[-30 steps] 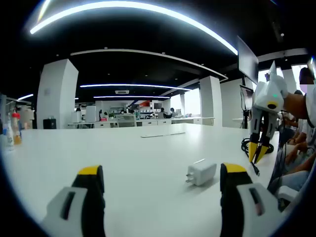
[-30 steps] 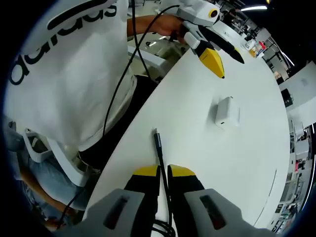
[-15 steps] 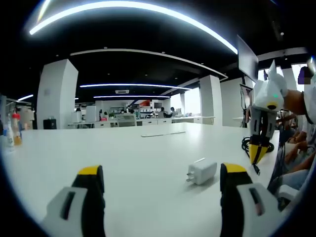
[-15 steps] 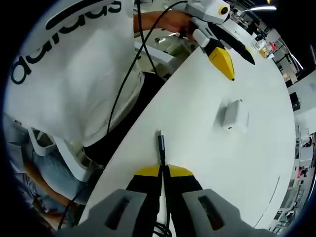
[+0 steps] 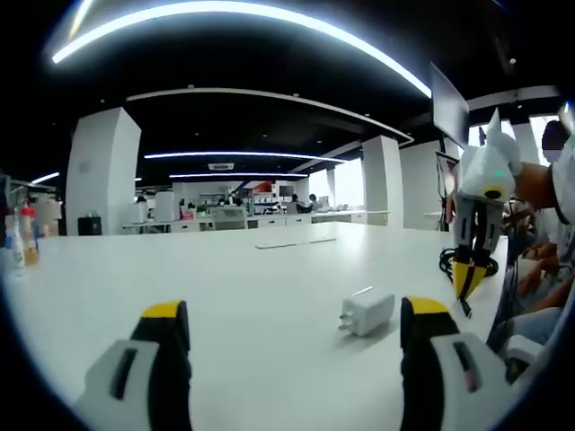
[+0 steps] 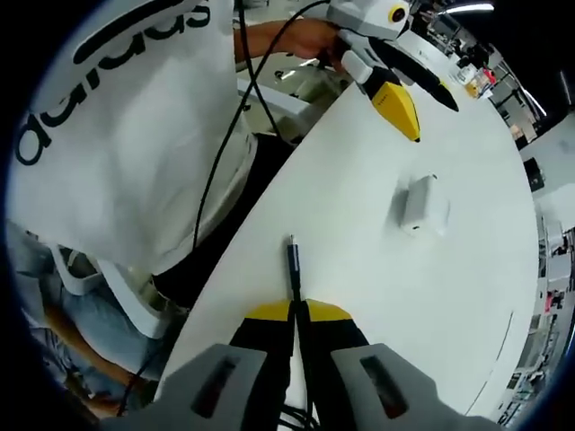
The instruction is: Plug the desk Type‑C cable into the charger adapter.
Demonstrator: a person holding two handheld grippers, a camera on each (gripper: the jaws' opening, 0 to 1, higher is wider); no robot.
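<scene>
A white charger adapter (image 5: 367, 313) lies on the white desk (image 5: 252, 287), prongs toward the left, just left of my left gripper's right finger. My left gripper (image 5: 296, 314) is open, with nothing between its yellow-tipped fingers. In the right gripper view, my right gripper (image 6: 298, 312) is shut on the black Type-C cable (image 6: 293, 269), whose plug end sticks out ahead of the tips over the desk edge. The adapter (image 6: 420, 204) lies further ahead on the desk (image 6: 467, 269). The left gripper (image 6: 395, 103) shows beyond it. The right gripper (image 5: 469, 274) hangs tips-down at the desk's right side.
A person in a white shirt (image 6: 135, 135) stands close along the desk edge. Coiled black cable (image 5: 449, 262) lies by the right gripper. A flat white object (image 5: 296, 241) lies far back on the desk. Bottles (image 5: 25, 235) stand at the far left.
My right gripper's jaws have closed from a narrow gap onto the cable. The right gripper view shifted slightly. The left gripper and adapter have not moved.
</scene>
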